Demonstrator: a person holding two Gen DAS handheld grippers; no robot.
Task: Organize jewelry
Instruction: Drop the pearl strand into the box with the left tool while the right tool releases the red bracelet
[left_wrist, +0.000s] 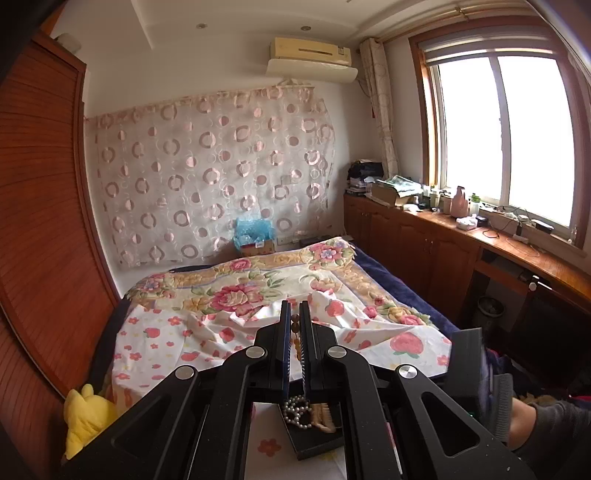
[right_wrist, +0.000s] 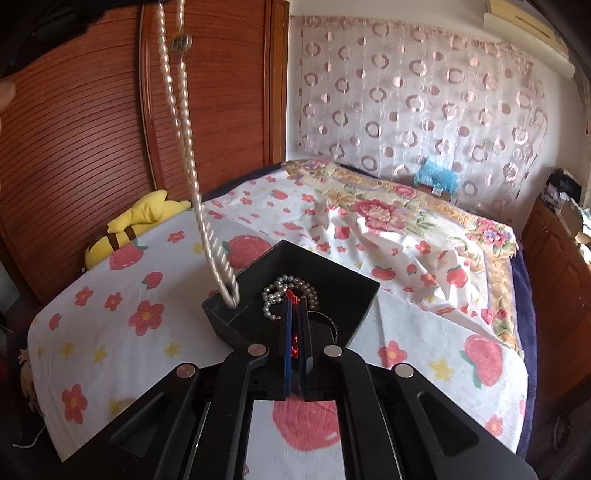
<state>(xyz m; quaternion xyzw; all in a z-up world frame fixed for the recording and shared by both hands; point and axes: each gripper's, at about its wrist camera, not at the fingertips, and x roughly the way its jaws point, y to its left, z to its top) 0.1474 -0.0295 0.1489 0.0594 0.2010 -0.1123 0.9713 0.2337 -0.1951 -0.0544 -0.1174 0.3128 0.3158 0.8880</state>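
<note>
my left tongs (left_wrist: 294, 314) are clenched on a brown bead string (left_wrist: 295, 330). the long pearl strand (right_wrist: 184, 140) hangs upright, its loop dipping just left of my right tongs (right_wrist: 295, 301) at the black box (right_wrist: 354, 291). those grip something red (right_wrist: 294, 347) above a pearl bracelet (right_wrist: 273, 295). no writing is legible.

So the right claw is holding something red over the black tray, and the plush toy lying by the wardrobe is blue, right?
Not quite: the plush toy is yellow, not blue, as the right wrist view shows. The rest holds: the right claw is shut on a red piece over the black tray, and the toy does lie by the wardrobe.
</note>
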